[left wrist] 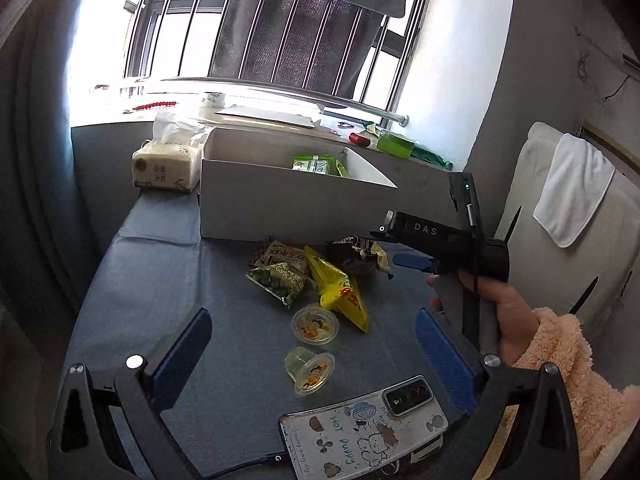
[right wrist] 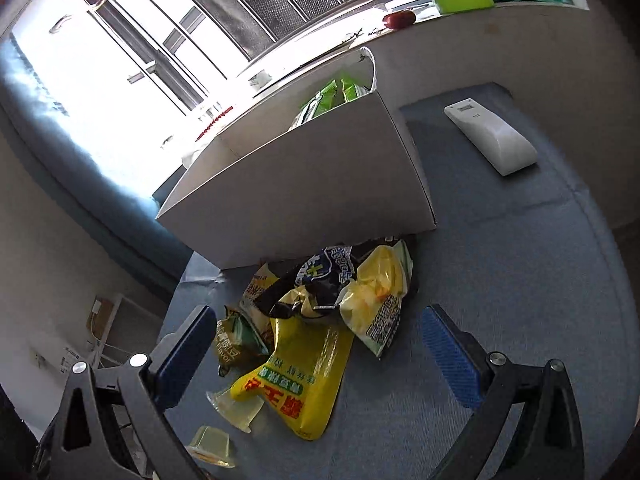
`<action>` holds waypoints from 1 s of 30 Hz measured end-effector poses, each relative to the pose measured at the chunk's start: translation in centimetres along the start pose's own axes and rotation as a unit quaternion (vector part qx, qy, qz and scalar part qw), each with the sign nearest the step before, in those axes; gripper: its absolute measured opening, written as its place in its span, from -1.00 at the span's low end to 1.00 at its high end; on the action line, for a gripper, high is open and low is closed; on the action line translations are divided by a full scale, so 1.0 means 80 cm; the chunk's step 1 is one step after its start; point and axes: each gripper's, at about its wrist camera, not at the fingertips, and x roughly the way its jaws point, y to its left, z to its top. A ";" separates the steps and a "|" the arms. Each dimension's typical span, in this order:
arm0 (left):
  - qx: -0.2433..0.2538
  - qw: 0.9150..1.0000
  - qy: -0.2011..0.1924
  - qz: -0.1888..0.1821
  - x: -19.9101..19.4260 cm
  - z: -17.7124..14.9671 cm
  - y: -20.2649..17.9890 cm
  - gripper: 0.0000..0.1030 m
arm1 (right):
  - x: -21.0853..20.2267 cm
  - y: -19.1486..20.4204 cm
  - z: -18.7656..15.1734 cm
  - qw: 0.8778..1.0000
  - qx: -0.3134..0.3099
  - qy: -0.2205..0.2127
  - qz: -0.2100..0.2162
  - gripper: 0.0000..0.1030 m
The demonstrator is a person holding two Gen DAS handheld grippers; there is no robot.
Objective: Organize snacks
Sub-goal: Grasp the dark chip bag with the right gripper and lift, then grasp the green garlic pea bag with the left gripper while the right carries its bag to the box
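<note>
Two grippers, both w/ fingers spread apart and nothing between them. Your left gripper (left wrist: pixel 312 360) hangs over the near part of the blue-covered surface (left wrist: pixel 140 280); your right gripper (right wrist: pixel 320 352) sits low over the snack pile, and in the left view it's at the right side, held by your hand (left wrist: pixel 500 312) in a fuzzy peach sleeve (left wrist: pixel 580 380). The snacks lie mid-surface, just in front of the white box (left wrist: pixel 276 212): a yellow bag (left wrist: pixel 340 292), a green garlic-flavour pack (left wrist: pixel 280 280), a dark bag (left wrist: pixel 356 252) at the back near the box wall, plus two jelly cups (left wrist: pixel 315 325) nearer you, one tipped on its side. The box stands at the far edge, below the window sill, w/ green packs (left wrist: pixel 316 164) already inside at its right end. A tissue pack (left wrist: pixel 168 168) touches the box's left end. A phone (left wrist: pixel 364 428) lies at the near edge; a white remote (right wrist: pixel 490 140) lies right of the box.
</note>
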 end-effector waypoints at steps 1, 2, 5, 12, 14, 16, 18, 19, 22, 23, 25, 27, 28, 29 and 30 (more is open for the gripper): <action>-0.001 1.000 0.001 0.000 0.001 0.000 0.001 1.00 | 0.008 -0.001 0.006 1.000 0.005 0.005 -0.004 1.00; -0.002 1.000 0.002 0.001 0.001 0.000 0.003 1.00 | 0.015 -0.001 0.011 1.000 0.008 0.010 -0.004 1.00; -0.005 1.000 0.005 0.005 0.004 -0.001 0.007 1.00 | 0.035 -0.003 0.023 1.000 0.013 0.025 -0.008 1.00; -0.013 1.000 0.017 0.013 0.014 -0.006 0.016 1.00 | 0.062 -0.012 0.025 0.998 0.026 0.059 -0.021 0.71; -0.015 1.000 0.022 0.012 0.017 -0.007 0.017 1.00 | 0.064 -0.017 0.025 0.997 0.036 0.061 0.001 0.46; -0.018 0.999 0.024 0.014 0.021 -0.008 0.019 1.00 | 0.060 -0.025 0.022 0.997 0.048 0.056 0.017 0.20; -0.026 0.999 0.030 0.012 0.027 -0.008 0.025 1.00 | 0.053 -0.028 0.019 0.997 0.049 0.052 0.024 0.16; -0.029 0.999 0.034 0.012 0.031 -0.008 0.027 1.00 | 0.047 -0.028 0.016 0.997 0.048 0.048 0.027 0.13; -0.040 0.998 0.048 0.010 0.049 -0.007 0.035 1.00 | 0.021 -0.027 0.006 0.998 0.040 0.029 0.050 0.12; -0.046 0.997 0.056 0.010 0.058 -0.006 0.037 1.00 | 0.008 -0.027 0.003 0.997 0.042 0.018 0.057 0.12; -0.063 0.995 0.075 0.006 0.077 -0.002 0.044 1.00 | -0.019 -0.027 -0.006 0.996 0.047 0.000 0.079 0.12; -0.082 0.992 0.091 -0.006 0.098 0.003 0.049 1.00 | -0.047 -0.024 -0.016 0.994 0.042 -0.017 0.095 0.12; -0.086 0.992 0.098 -0.005 0.109 0.008 0.051 1.00 | -0.060 -0.022 -0.021 0.994 0.036 -0.025 0.097 0.12; -0.080 0.992 0.099 -0.002 0.120 0.013 0.050 1.00 | -0.074 -0.020 -0.028 0.994 0.029 -0.035 0.098 0.12; -0.070 0.992 0.103 0.002 0.131 0.017 0.049 1.00 | -0.086 -0.017 -0.035 0.994 0.019 -0.044 0.097 0.12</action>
